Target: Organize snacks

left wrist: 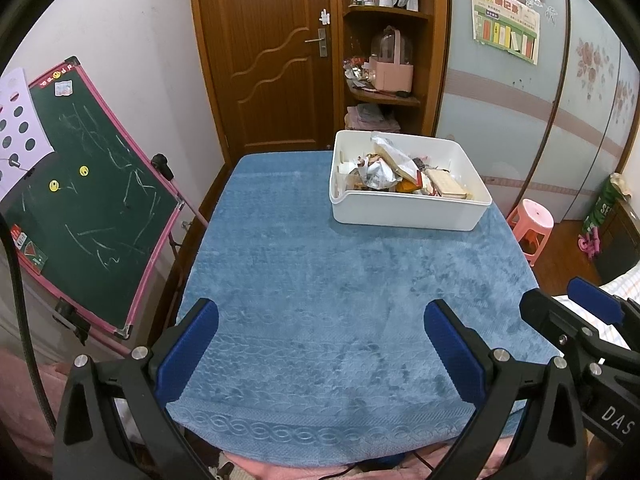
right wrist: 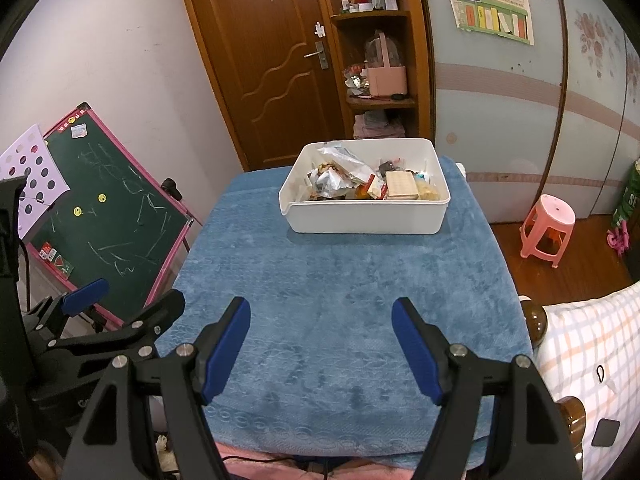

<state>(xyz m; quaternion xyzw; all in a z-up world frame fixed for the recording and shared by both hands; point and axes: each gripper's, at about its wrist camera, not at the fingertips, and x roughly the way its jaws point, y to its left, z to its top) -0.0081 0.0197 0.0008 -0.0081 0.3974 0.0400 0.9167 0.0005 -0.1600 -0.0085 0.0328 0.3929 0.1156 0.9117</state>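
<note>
White plastic rectangular bin of mixed snack packets sits far-right on the blue plush-covered worktop, long axis crosswise. I hold the left claw and right claw spread, empty, well short; right looks nearer.

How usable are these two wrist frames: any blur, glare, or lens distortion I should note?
Left wrist view: sharp, strong fisheye bending of the door, dark vignette at the corners, dim warm light; the white bin looks slightly bright but not blown out. Right wrist view: equally sharp, same barrel curve on the wardrobe, no glare on the blue cloth, bin contents legible but small.
</note>
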